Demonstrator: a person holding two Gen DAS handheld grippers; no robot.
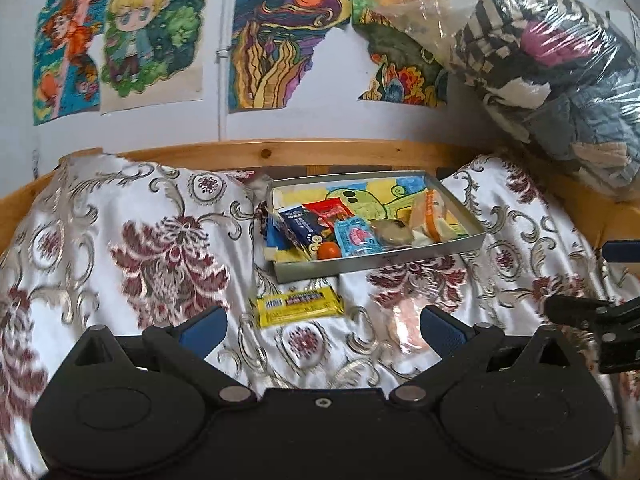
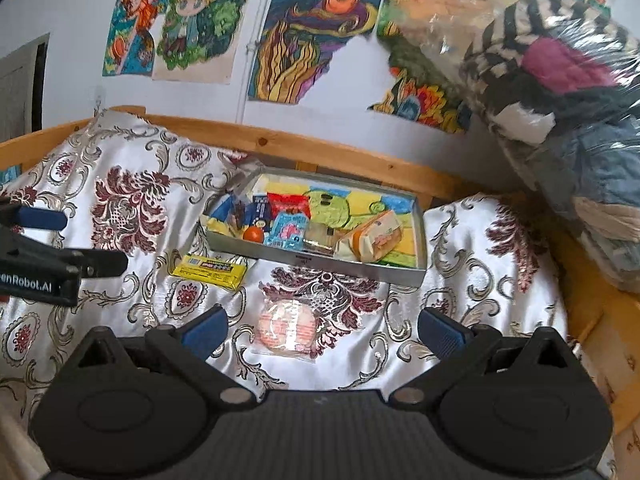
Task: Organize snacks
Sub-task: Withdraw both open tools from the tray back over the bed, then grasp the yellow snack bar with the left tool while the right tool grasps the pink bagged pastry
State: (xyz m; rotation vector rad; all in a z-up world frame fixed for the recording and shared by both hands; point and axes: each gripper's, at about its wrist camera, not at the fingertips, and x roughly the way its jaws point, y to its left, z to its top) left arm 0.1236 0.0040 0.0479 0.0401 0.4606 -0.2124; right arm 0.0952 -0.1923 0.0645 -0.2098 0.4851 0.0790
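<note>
A shallow grey box [image 1: 380, 258] [image 2: 320, 266] lies on the patterned bedspread and holds several snack packets. On the cloth in front of it rest a yellow bar [image 1: 296, 306] [image 2: 210, 270] and a round pinkish snack in clear wrap [image 2: 286, 326] [image 1: 406, 326]. My left gripper [image 1: 322, 324] is open, just short of the yellow bar, nothing between its fingers. My right gripper [image 2: 322, 326] is open too, its blue pads [image 2: 206, 332] flanking the round snack without touching it. In the right wrist view the left gripper shows at the left edge.
A wooden bed frame [image 1: 280, 154] [image 2: 352, 162] runs behind the box, below a wall of coloured drawings. A big clear plastic bag of folded clothes [image 1: 560, 80] [image 2: 568, 100] rises at the right. Rumpled bedspread [image 1: 140, 240] lies left of the box.
</note>
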